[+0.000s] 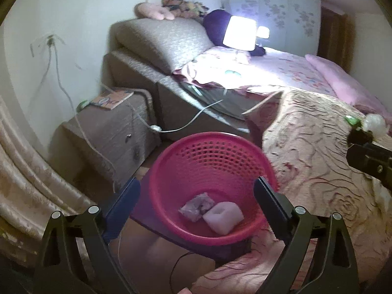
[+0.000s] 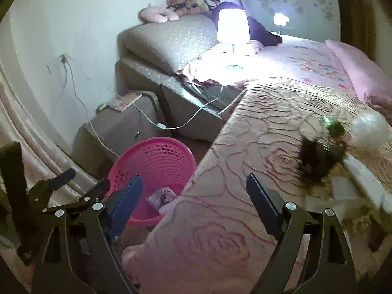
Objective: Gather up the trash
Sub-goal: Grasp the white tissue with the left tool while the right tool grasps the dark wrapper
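A pink plastic basket (image 1: pixel 169 171) stands on the floor beside the bed; it also shows in the right wrist view (image 2: pixel 137 152). Inside lie a white foam piece (image 1: pixel 224 216) and a crumpled printed wrapper (image 1: pixel 196 205), which the right wrist view also shows (image 2: pixel 163 197). My left gripper (image 1: pixel 197 205) is open and empty, just above the basket. My right gripper (image 2: pixel 193 196) is open and empty over the rose-patterned bedspread (image 2: pixel 257 132). On the bed at the right lie a dark clump (image 2: pixel 318 156), a green item (image 2: pixel 333 123) and a white round item (image 2: pixel 370 128).
A lit lamp (image 2: pixel 232 28) stands on the bed near the headboard (image 2: pixel 169 39). A nightstand (image 1: pixel 115 129) with a book and trailing cables sits left of the basket. A curtain (image 1: pixel 22 183) hangs at the far left. A pink pillow (image 2: pixel 355 71) lies on the bed's far side.
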A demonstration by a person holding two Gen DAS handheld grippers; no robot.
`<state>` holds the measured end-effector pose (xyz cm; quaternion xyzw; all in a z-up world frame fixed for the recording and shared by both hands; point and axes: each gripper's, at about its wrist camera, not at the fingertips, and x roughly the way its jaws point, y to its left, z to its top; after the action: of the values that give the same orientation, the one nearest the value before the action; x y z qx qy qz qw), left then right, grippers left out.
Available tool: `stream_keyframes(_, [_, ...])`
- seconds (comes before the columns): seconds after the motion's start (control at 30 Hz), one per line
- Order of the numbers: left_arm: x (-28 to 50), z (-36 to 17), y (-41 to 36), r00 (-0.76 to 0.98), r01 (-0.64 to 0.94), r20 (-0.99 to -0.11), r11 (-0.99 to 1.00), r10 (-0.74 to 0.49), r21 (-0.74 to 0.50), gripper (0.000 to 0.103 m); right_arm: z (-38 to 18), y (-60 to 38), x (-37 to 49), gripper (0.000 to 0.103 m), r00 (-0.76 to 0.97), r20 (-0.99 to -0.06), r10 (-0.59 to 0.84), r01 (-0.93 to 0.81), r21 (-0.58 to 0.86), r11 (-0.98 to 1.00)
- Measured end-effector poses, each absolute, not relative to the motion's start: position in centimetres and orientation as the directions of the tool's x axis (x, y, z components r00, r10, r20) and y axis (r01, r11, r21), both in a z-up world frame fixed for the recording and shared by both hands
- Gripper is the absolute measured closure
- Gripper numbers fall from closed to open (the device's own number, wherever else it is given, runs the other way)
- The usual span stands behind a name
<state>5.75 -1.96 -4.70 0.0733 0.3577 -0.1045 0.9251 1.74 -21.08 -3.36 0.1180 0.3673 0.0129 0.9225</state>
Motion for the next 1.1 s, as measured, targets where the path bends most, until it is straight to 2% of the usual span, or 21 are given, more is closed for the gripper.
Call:
stream_keyframes(0.2, [3.4, -4.0, -5.6, 0.719, 0.362, -0.659, 0.928, -0.218, 0.089, 0.013, -2.5, -23.9, -2.2, 0.020, 0.744, -0.665, 0.069, 0.104, 0.218, 0.970])
stream_keyframes(0.7, [-2.0, -5.5, -14.4, 0.588, 0.612, -0.702, 0.788, -0.401, 0.063, 0.013, -2.9, -33.5, -13.1, 0.019, 0.728, -0.664, -0.168, 0.353, 0.154, 0.923])
stream_keyframes(1.1, [-4.1, -5.4, -20.3, 0.455, 0.730, -0.716, 0.683, -0.529, -0.041, 0.013, -4.4, -37.3, -16.8, 0.019, 0.695, -0.680, -0.233, 0.454, 0.164, 0.876])
